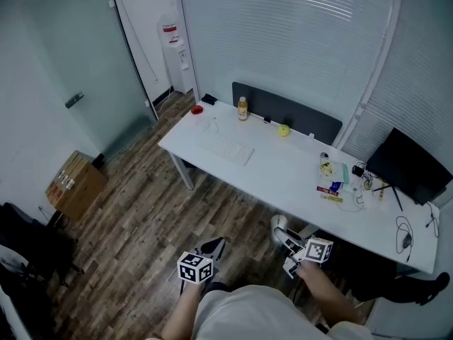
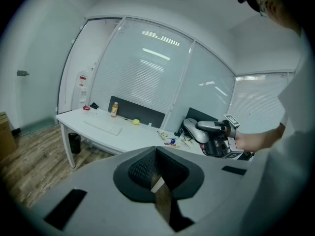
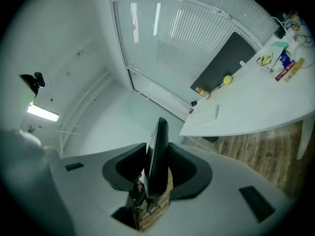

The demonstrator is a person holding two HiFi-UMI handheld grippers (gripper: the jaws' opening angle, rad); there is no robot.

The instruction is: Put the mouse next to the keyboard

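The right gripper is closest to the person. Its jaws are closed partway on the mouse, which stands edge-on between the pads with most of its rounded body sticking out past the tips. Just beside it, the left gripper has its jaws drawn together on nothing. Both hang over the wood floor, well short of the white desk.

The grip looks like the first risk. It is a pinch across a smooth, curved shell, so the mouse could twist or slide out during the carry and fall to the floor. At the desk's near edge, too low an approach could knock the protruding mouse against the tabletop and lever it loose.

The white keyboard lies toward the desk's left end with bare top around it. It is pale on a pale surface, so a misjudged descent could land the mouse on the keys rather than beside them. Letting go while the mouse is on edge would probably make it topple or skid.

Beyond the keyboard, a bottle and a yellow ball sit near the dark rear screen. An overreach there could tip the bottle or set the ball rolling.
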